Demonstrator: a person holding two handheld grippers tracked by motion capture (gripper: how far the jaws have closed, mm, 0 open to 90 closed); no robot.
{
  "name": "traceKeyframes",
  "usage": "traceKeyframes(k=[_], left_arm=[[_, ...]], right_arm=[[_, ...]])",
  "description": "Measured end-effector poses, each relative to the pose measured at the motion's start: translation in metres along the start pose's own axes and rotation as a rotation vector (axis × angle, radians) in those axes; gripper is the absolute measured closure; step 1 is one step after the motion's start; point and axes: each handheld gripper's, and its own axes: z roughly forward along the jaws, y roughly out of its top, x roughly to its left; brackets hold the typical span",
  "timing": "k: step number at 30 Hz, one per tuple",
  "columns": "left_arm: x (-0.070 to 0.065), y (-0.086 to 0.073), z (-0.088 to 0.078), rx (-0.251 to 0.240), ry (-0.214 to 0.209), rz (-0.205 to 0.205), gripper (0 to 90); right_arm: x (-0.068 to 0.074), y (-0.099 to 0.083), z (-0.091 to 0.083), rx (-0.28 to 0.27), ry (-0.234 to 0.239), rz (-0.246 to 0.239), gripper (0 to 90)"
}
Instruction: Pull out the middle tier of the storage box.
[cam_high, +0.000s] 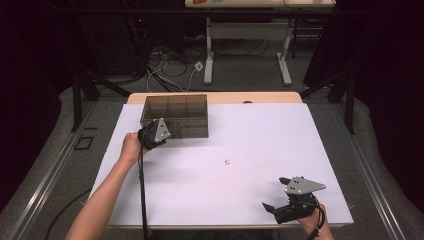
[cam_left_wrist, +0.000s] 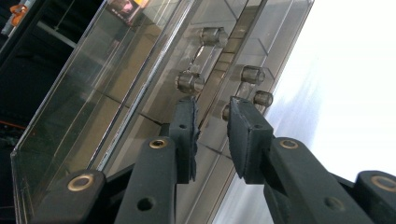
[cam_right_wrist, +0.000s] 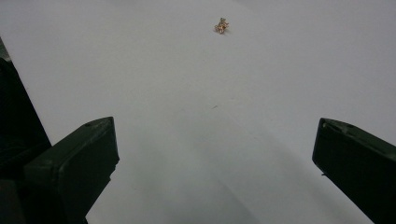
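White-topped bench (cam_high: 250, 130) first, then the smoked clear plastic box with inner dividers (cam_high: 175, 115) at its far left edge. Your left claw (cam_left_wrist: 211, 121) sits against the box's near wall, jaws narrowed around the small clear bar handle with round posts (cam_left_wrist: 219, 70). The handle lies just ahead of the tips, its long axis running up and away along the wall; I cannot tell if the pads press it yet. Your right claw (cam_high: 280, 195) rests well apart from the box at the near right corner, jaws spread wide and holding nothing. A tiny gold trinket (cam_right_wrist: 221, 25) lies mid-bench between box and right claw, nearer your right hand (cam_high: 314, 220).
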Motion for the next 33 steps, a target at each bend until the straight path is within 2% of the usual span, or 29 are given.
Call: traceKeyframes(k=[3,7,8,11,14,23,33], left_arm=[[-0.004,-0.001,0.000,-0.020,0.025,0.049,70.1],[-0.007,-0.005,0.001,-0.035,0.045,0.084,69.2],[-0.007,-0.005,0.001,-0.041,0.051,0.111,69.5],[-0.009,-0.007,0.002,-0.052,0.064,0.134,69.7],[-0.008,-0.009,0.002,-0.056,0.065,0.139,69.8],[-0.006,-0.012,0.002,-0.053,0.045,0.121,69.3],[-0.001,-0.011,0.001,-0.042,-0.010,0.109,66.3]], right_arm=[[0.000,0.000,0.000,-0.013,-0.002,0.002,0.0],[0.000,0.000,0.001,-0.004,-0.005,0.006,0.0],[0.000,0.000,0.000,0.001,0.000,0.003,0.0],[0.000,0.000,0.000,-0.006,-0.001,0.006,0.0],[-0.001,0.000,0.001,-0.002,0.004,0.009,0.0],[0.000,0.000,0.001,0.000,0.001,0.003,0.0],[-0.001,0.000,0.001,0.003,0.003,0.011,0.0]])
